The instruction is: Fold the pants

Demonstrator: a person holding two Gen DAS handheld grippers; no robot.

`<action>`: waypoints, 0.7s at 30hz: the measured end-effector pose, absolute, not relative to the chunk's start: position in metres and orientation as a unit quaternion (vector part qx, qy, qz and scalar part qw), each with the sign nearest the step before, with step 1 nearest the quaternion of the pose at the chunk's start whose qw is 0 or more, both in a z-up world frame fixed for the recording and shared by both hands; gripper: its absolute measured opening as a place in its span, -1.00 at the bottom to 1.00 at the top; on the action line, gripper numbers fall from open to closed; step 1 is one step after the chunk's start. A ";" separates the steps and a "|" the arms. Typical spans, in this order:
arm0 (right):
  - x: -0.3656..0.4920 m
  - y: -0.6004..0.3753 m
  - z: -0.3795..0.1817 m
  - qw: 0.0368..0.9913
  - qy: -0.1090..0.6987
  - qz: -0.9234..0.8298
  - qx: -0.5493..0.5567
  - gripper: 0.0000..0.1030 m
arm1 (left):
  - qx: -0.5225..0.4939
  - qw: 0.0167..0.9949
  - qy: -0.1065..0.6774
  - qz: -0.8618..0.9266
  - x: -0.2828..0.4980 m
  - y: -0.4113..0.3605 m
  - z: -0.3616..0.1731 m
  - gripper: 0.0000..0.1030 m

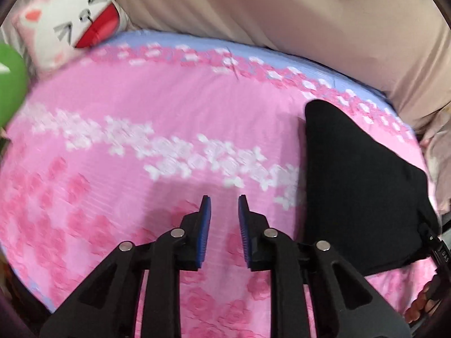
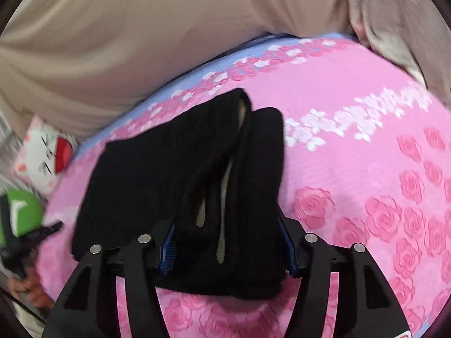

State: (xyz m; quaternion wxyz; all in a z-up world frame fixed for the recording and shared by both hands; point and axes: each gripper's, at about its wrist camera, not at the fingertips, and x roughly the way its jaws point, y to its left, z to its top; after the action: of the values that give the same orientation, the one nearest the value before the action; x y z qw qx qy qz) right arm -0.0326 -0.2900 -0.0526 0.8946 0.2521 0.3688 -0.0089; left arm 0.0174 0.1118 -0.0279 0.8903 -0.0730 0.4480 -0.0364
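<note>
The black pants (image 2: 157,169) lie folded into a thick bundle on the pink rose bedsheet (image 2: 366,169), a strip of pale lining showing in the fold. My right gripper (image 2: 225,219) straddles the near end of the bundle. Its blue pads (image 2: 167,249) stand wide apart at either side of the cloth without pinching it. In the left wrist view the pants (image 1: 358,183) are off to the right. My left gripper (image 1: 224,198) hovers over bare sheet, its pads a narrow gap apart with nothing between them. That left gripper (image 2: 42,231) shows at the left edge of the right wrist view.
A white cat-face cushion (image 1: 67,19) and a green object (image 1: 8,84) sit at the far left of the bed. A big beige pillow or duvet (image 1: 282,14) runs along the far edge. A hand (image 2: 28,284) shows at the lower left.
</note>
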 end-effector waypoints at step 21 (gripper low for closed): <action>-0.023 -0.255 0.001 0.904 0.316 0.125 0.260 -0.35 | -0.127 0.886 0.395 -0.207 0.033 0.068 0.028 -0.59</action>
State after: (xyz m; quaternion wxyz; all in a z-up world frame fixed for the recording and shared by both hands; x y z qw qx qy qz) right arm -0.0226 -0.2554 0.0012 0.9037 0.2603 0.3161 0.1254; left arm 0.0334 0.0681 0.0279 0.8861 -0.1265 0.3950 -0.2070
